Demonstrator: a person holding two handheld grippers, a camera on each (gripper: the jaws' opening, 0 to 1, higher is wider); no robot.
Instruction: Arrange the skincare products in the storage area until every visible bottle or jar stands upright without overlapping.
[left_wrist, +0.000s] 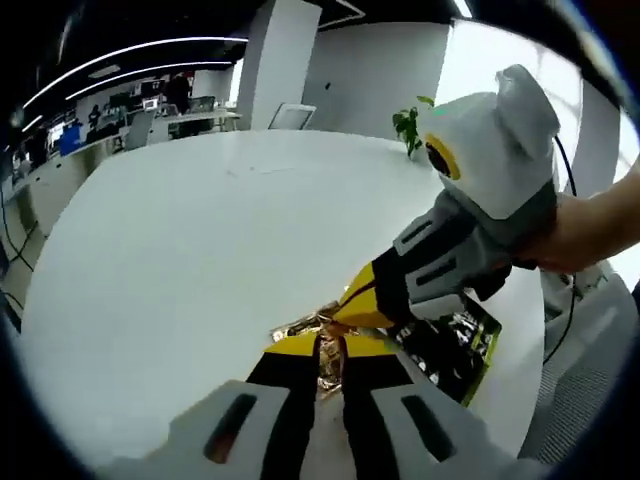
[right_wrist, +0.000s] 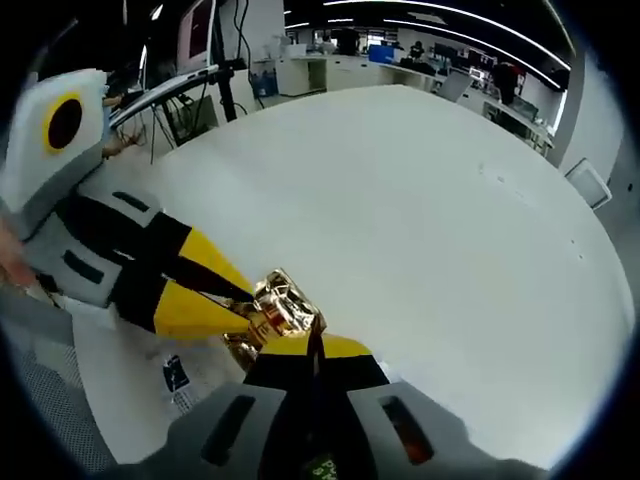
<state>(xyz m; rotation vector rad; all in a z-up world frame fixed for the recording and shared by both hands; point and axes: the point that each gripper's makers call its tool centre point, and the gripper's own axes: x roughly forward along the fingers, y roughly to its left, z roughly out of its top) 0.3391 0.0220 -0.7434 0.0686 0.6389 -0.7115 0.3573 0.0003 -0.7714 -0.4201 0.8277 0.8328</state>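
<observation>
A crinkled, shiny gold skincare item (left_wrist: 322, 330) lies low over the white table (left_wrist: 200, 260), between the two grippers. My left gripper (left_wrist: 331, 348) rises from the bottom of the left gripper view, its yellow tips shut on the gold item. My right gripper (left_wrist: 352, 306) comes in from the right and meets the same item from the other side. In the right gripper view the gold item (right_wrist: 277, 302) sits just past my right gripper (right_wrist: 312, 346), whose jaws are pressed together on it. The left gripper (right_wrist: 238, 306) reaches it from the left. What kind of container it is stays unclear.
A dark packet with a green edge (left_wrist: 462, 348) lies under the right gripper near the table's rim. A small potted plant (left_wrist: 408, 124) stands at the far edge. A hand (left_wrist: 590, 232) holds the right gripper. Office desks (right_wrist: 400, 62) stand beyond the table.
</observation>
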